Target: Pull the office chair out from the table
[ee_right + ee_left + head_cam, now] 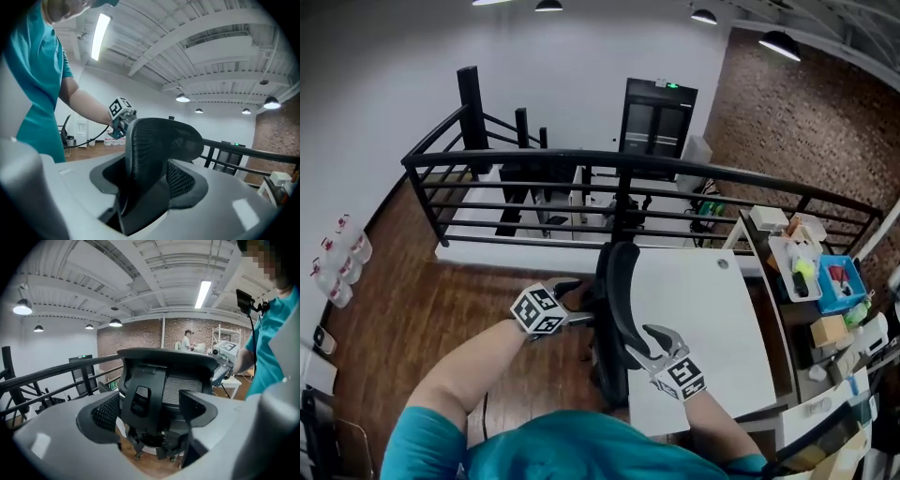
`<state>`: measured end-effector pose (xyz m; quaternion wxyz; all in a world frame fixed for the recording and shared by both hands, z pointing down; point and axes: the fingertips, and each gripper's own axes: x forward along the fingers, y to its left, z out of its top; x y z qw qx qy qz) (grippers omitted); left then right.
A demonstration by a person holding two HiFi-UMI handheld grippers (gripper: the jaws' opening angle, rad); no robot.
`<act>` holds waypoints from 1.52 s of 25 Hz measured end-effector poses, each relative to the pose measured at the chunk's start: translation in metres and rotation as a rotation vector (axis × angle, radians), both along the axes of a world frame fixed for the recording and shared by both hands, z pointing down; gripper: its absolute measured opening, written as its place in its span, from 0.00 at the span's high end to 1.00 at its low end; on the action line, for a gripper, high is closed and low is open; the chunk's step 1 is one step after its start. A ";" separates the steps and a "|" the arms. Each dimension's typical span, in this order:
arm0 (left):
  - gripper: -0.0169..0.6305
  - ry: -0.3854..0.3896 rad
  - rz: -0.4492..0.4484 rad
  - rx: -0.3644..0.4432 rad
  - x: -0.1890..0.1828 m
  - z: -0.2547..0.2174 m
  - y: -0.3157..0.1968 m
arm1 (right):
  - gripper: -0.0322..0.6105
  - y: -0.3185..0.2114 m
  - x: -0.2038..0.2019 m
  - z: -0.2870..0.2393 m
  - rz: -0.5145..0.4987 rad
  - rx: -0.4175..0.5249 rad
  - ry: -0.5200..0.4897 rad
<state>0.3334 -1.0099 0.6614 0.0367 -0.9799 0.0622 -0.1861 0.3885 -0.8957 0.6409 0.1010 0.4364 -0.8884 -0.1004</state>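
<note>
Holding now: neither gripper has a clamp on anything.
Chair: the black mesh-backed office chair stands at the left edge of the white rectangular table. Its backrest is upright and edge-on to the person, with the seat hidden beneath it in the head view.
Left gripper: the left gripper has its jaws spread wide just behind the backrest. The black plastic spine of the back shows in the gap, and neither pad reads as pressing on it.
Right gripper: the right gripper has its jaws spread as well. The near edge of the mesh back stands between them, with space showing on the left side.
Step in hand: judging by both open jaws flanking the backrest, this is the taking-hold stage. How far the chair is already clear of the table cannot be told from here.
Next move: close both pairs of jaws firmly on the backrest rim, one on each side. Then draw it evenly toward the person so the castors roll straight.
Risk: an uneven pull could swivel the seat, or knock the back against the table edge.
</note>
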 end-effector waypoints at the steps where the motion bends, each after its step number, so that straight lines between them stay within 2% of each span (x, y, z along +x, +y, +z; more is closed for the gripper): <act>1: 0.38 -0.018 0.007 -0.005 0.008 0.001 -0.008 | 0.58 -0.003 -0.002 -0.001 -0.024 0.001 0.018; 5: 0.38 -0.060 0.097 -0.004 0.033 0.009 -0.017 | 0.60 -0.008 -0.011 0.007 -0.104 -0.003 0.061; 7: 0.47 -0.060 0.128 0.009 0.039 0.016 -0.018 | 0.61 -0.008 -0.015 0.013 -0.136 -0.006 0.044; 9: 0.46 -0.038 0.143 0.019 0.042 0.019 -0.019 | 0.64 -0.007 -0.016 0.012 -0.161 -0.006 -0.003; 12: 0.47 -0.027 0.157 0.034 0.040 0.016 -0.021 | 0.66 -0.008 -0.017 0.008 -0.196 -0.018 -0.042; 20: 0.48 -0.025 0.182 0.040 0.021 0.018 -0.020 | 0.68 -0.008 -0.036 0.006 -0.227 -0.037 -0.047; 27: 0.48 -0.027 0.180 0.035 -0.018 0.015 -0.026 | 0.68 -0.014 -0.072 0.009 -0.224 -0.053 -0.032; 35: 0.48 -0.029 0.179 0.032 -0.091 0.015 -0.038 | 0.68 -0.027 -0.144 0.006 -0.218 -0.040 -0.031; 38: 0.47 -0.026 0.177 0.031 -0.119 0.013 -0.046 | 0.68 -0.033 -0.173 0.006 -0.199 -0.072 -0.047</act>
